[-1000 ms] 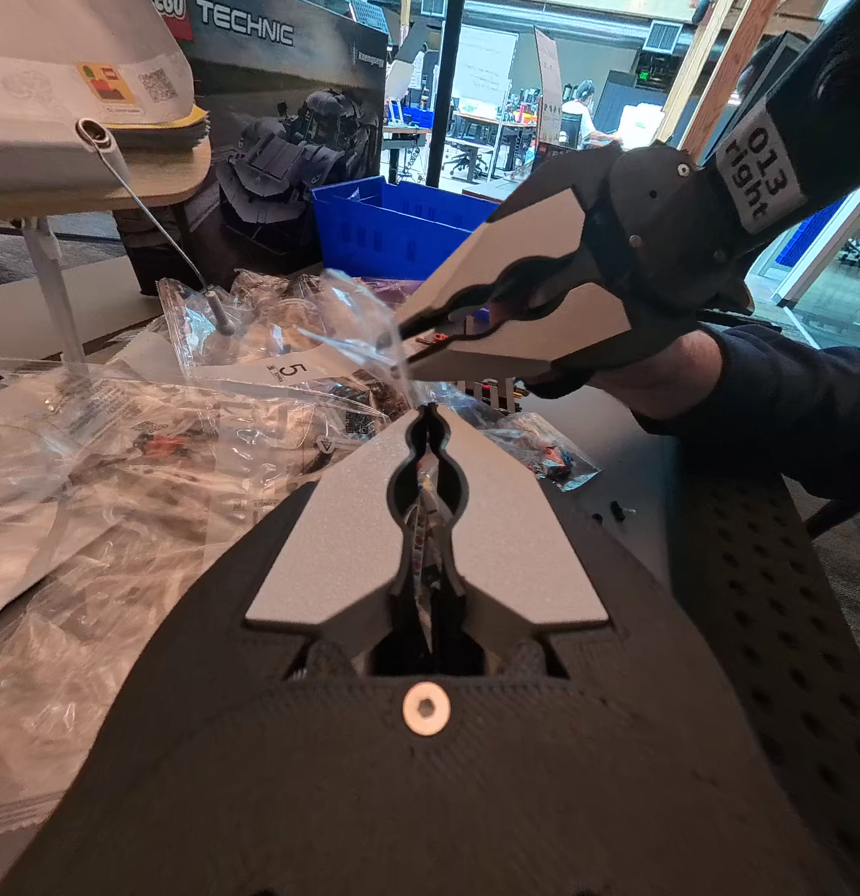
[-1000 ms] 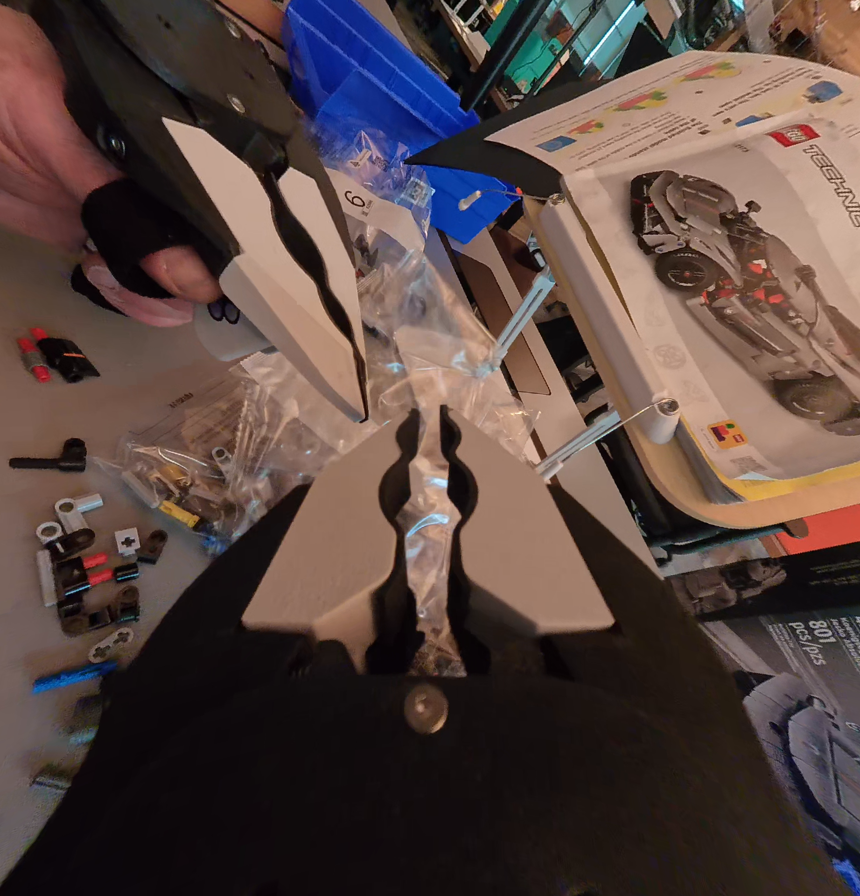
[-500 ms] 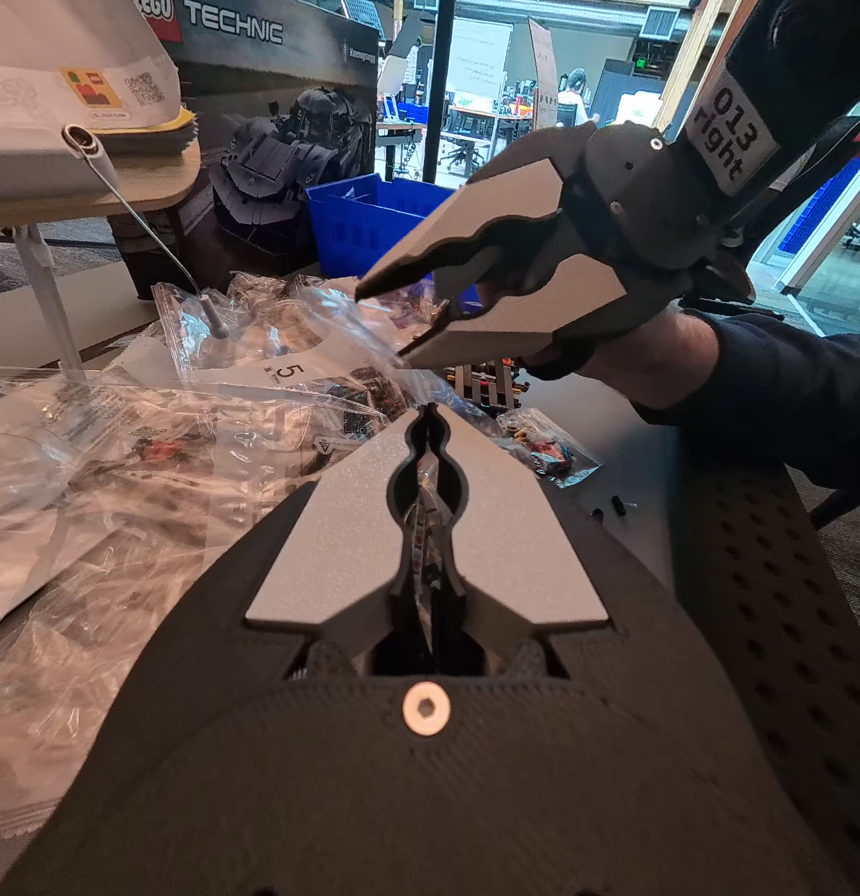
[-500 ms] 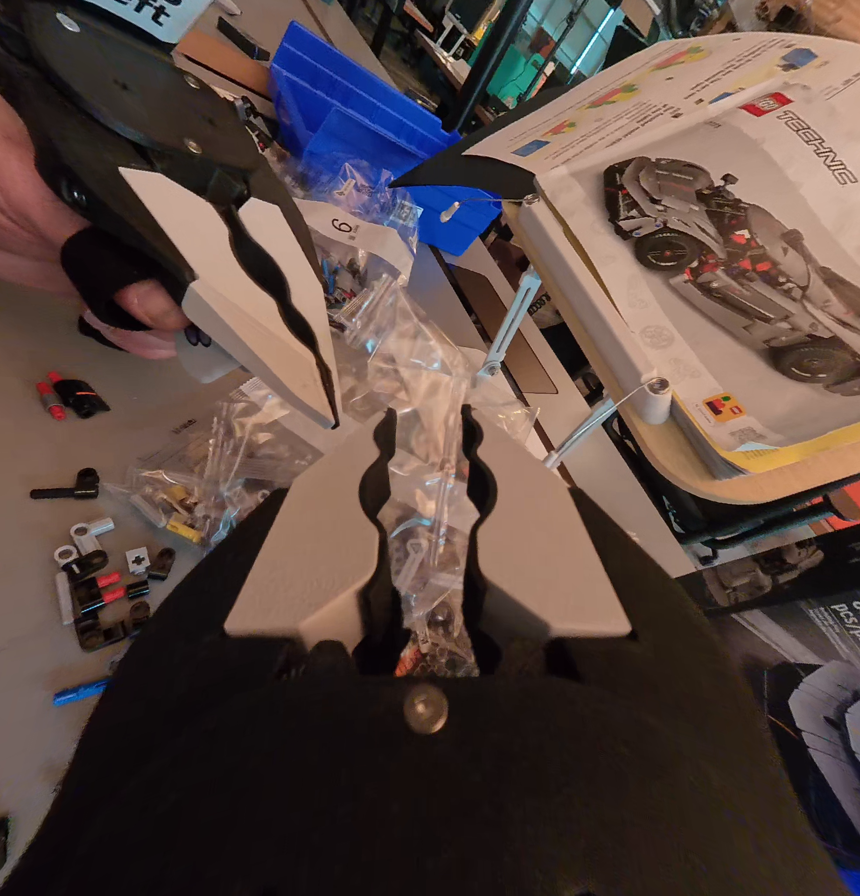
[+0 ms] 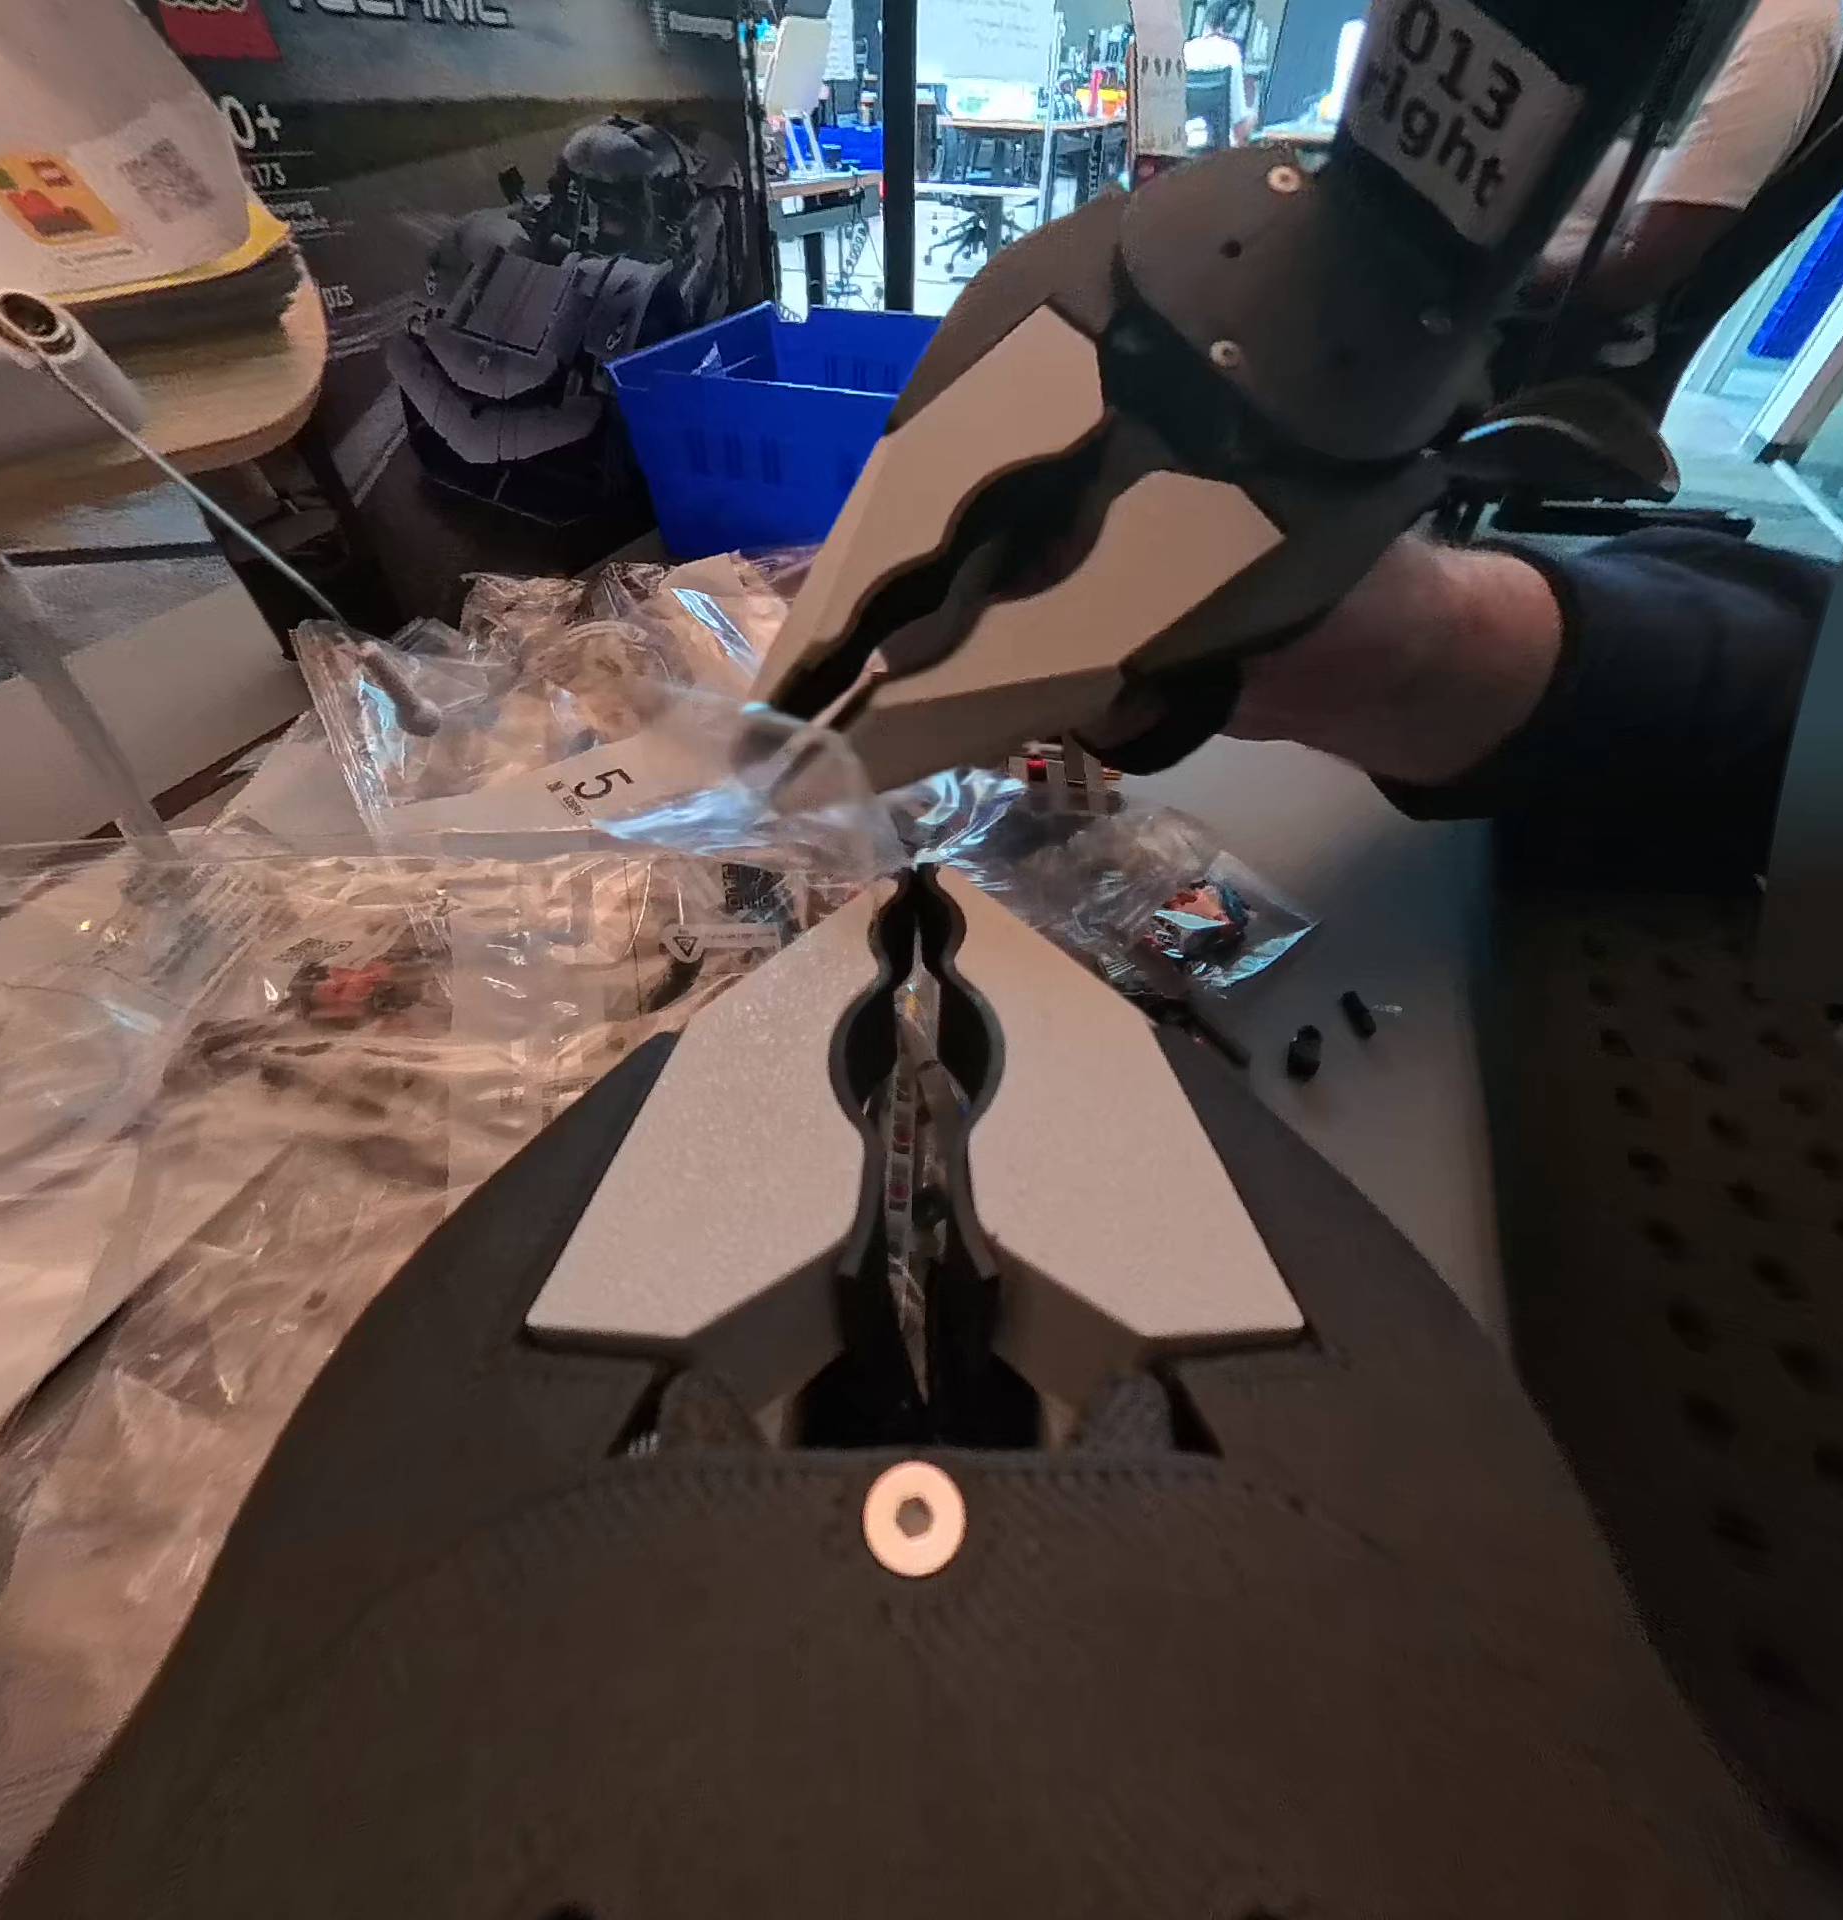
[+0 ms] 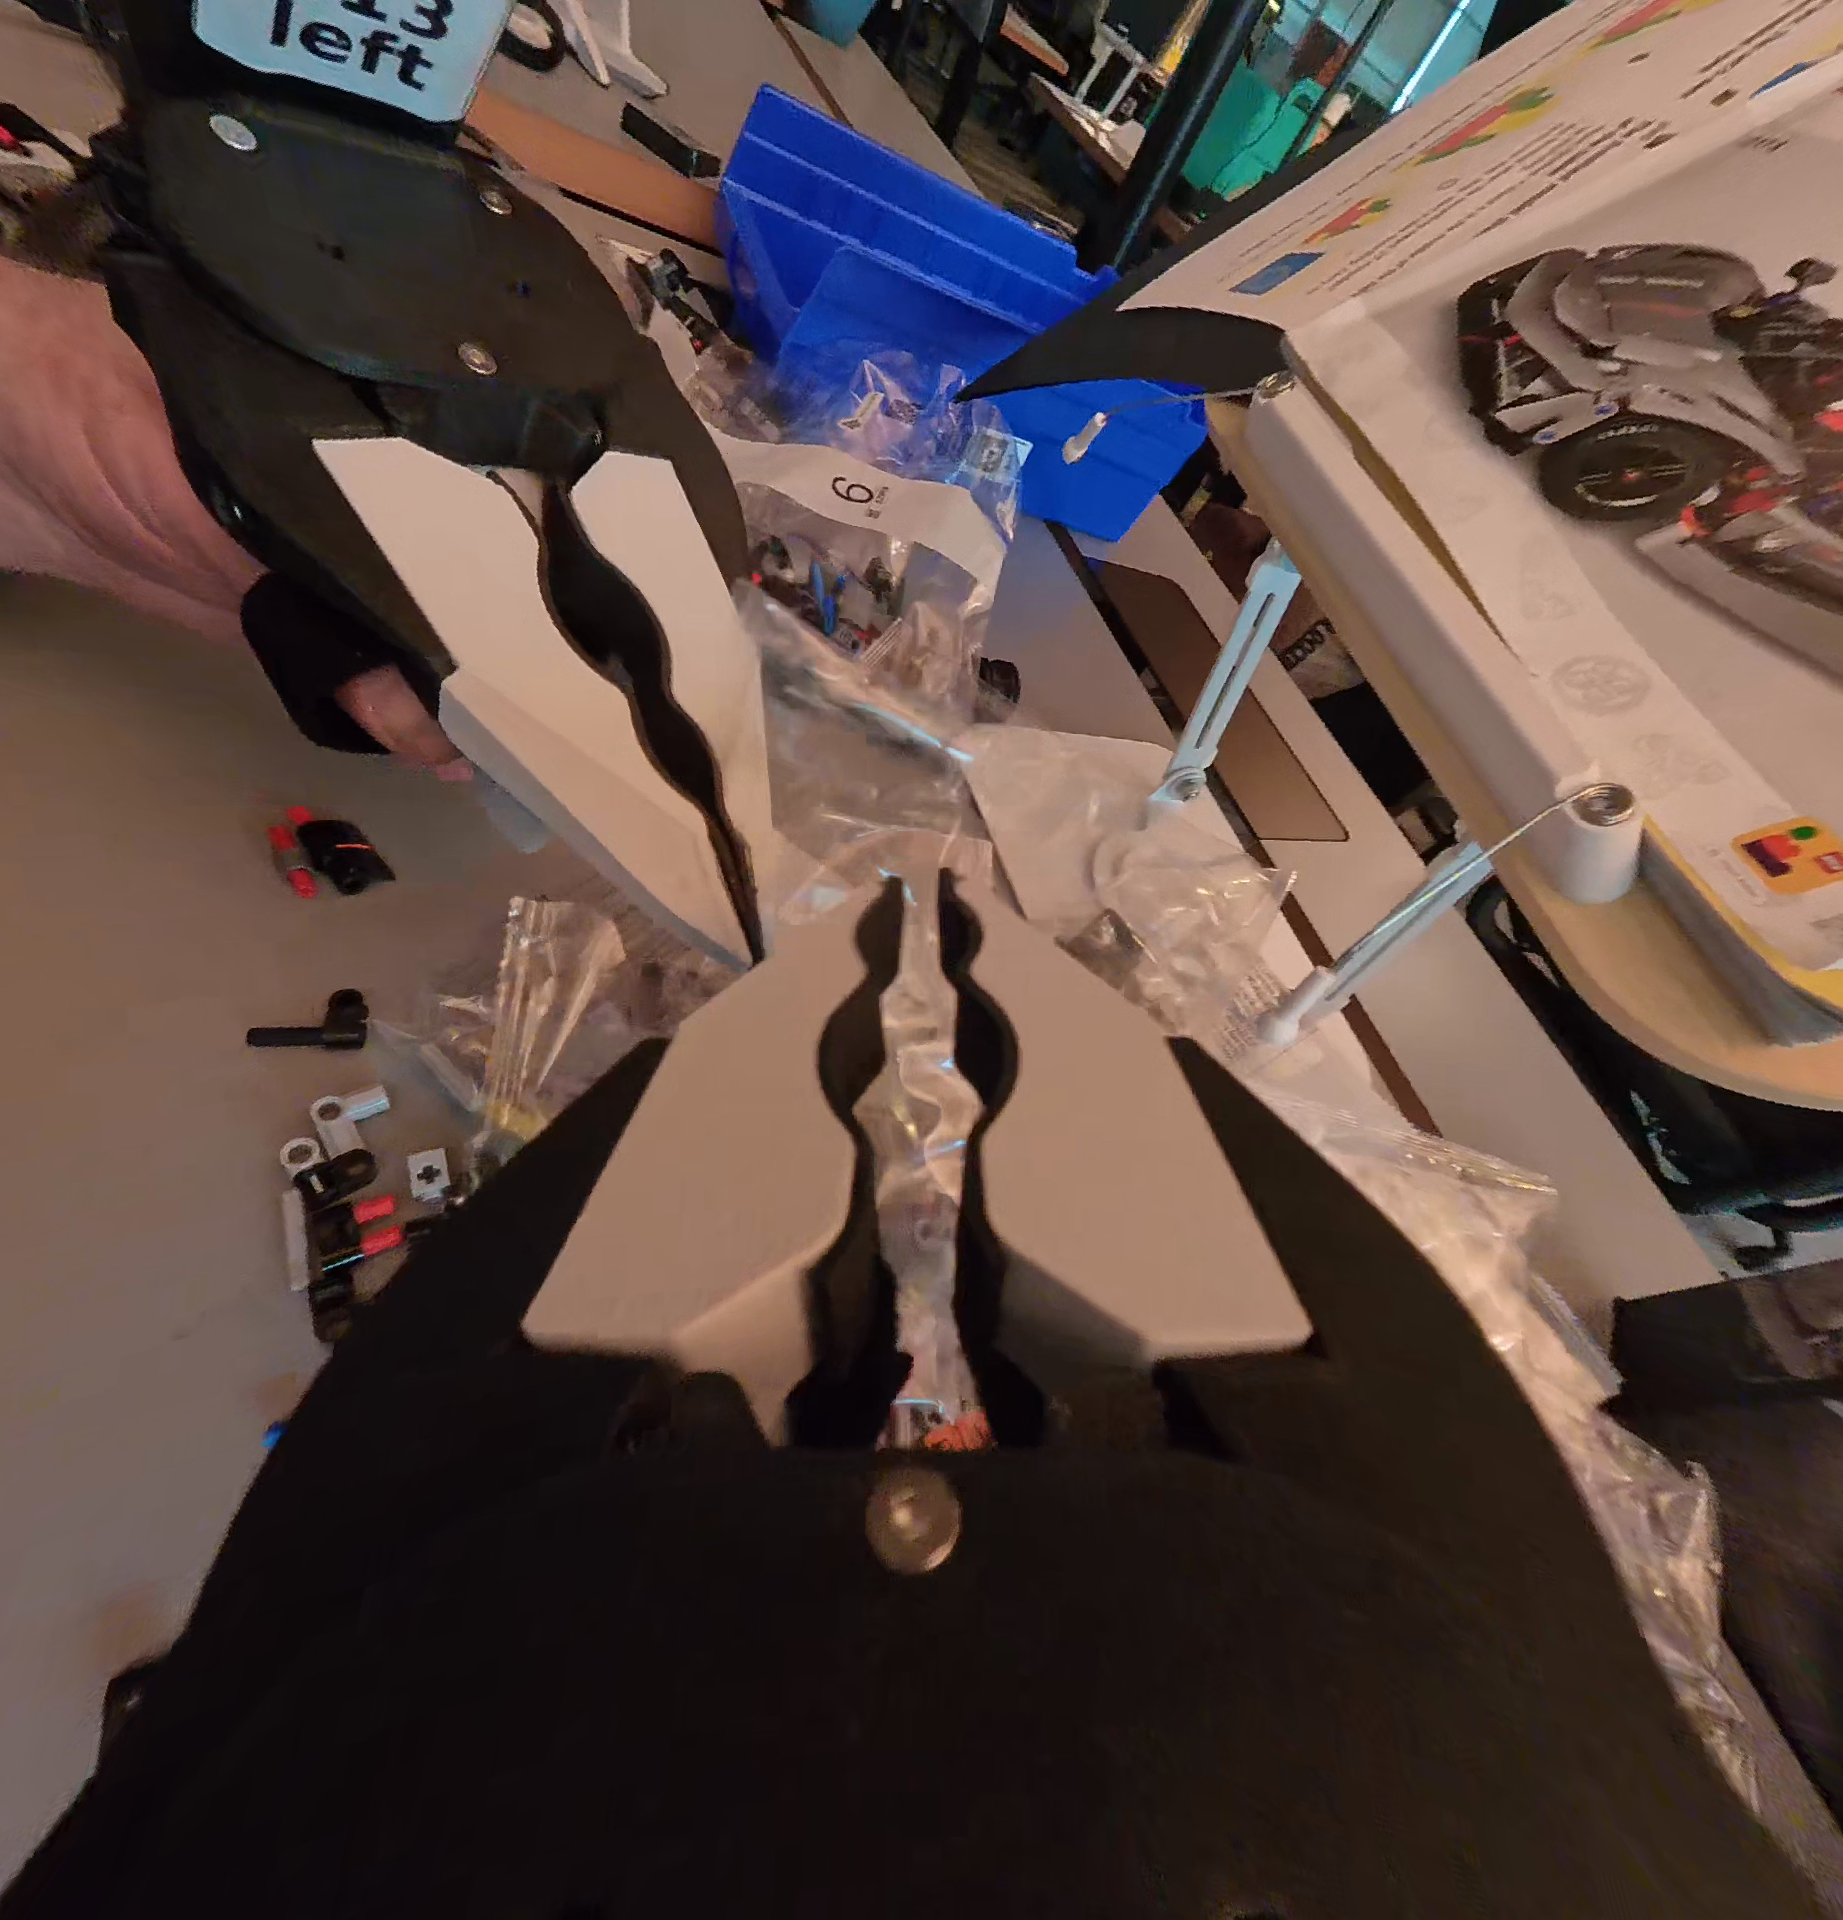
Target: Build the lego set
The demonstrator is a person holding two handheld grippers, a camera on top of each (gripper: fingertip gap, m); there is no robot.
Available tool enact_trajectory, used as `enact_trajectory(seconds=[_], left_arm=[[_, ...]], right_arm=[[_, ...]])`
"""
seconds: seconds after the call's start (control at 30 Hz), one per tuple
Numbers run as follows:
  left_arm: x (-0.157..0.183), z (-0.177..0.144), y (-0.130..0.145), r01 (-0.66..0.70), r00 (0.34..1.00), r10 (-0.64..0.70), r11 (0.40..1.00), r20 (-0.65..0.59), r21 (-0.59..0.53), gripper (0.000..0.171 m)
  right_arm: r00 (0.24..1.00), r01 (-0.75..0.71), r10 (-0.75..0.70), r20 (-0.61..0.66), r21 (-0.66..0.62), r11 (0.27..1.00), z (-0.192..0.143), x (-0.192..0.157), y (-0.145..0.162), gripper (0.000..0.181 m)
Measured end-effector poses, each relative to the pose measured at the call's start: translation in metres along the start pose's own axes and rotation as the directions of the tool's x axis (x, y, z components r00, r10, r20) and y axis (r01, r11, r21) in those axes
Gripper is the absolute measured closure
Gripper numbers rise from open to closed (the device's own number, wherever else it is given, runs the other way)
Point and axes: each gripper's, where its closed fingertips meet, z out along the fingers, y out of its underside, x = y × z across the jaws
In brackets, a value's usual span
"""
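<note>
The left gripper is pinched tight on a clear plastic bag of lego parts, and the bag's edge sticks out past its tips. The right gripper is almost closed too, with only a thin gap, and crinkly bag plastic runs down between its fingers; in the left wrist view its tips nip the top of the same bag, just above the left gripper. More clear bags lie in a heap all around, one with a white label, and they crowd the space near both grippers. Loose small parts, black, grey and red, lie on the grey table to the left, and a black piece with red ends sits farther up. A blue bin stands behind the bags. An instruction booklet with a car picture rests on a tilted stand to the right. The dark set box stands at the back. Beyond is a big room with desks and chairs.
</note>
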Motion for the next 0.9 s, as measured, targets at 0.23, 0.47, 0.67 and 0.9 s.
enact_trajectory(seconds=[0.23, 0.47, 0.67, 0.9], left_arm=[[0.002, 0.001, 0.003, -0.025, 1.000, 0.025, 1.000, 0.002, -0.017, 0.171], [0.005, 0.002, 0.006, -0.029, 0.999, 0.029, 0.999, -0.019, -0.037, 0.171], [0.010, 0.003, 0.007, -0.033, 0.999, 0.031, 0.998, -0.042, -0.046, 0.171], [0.010, 0.001, 0.004, -0.020, 0.999, 0.019, 0.999, -0.048, -0.026, 0.171]], right_arm=[[0.998, -0.055, 0.054, 0.028, 0.006, 0.998, -0.003, 0.003, 0.002, 0.181], [0.993, -0.121, 0.120, 0.007, 0.035, 0.992, -0.013, 0.018, 0.002, 0.181], [0.989, -0.145, 0.146, -0.010, 0.040, 0.989, -0.017, 0.026, 0.005, 0.181], [0.983, -0.176, 0.178, -0.034, 0.047, 0.983, -0.023, 0.037, 0.008, 0.181]])
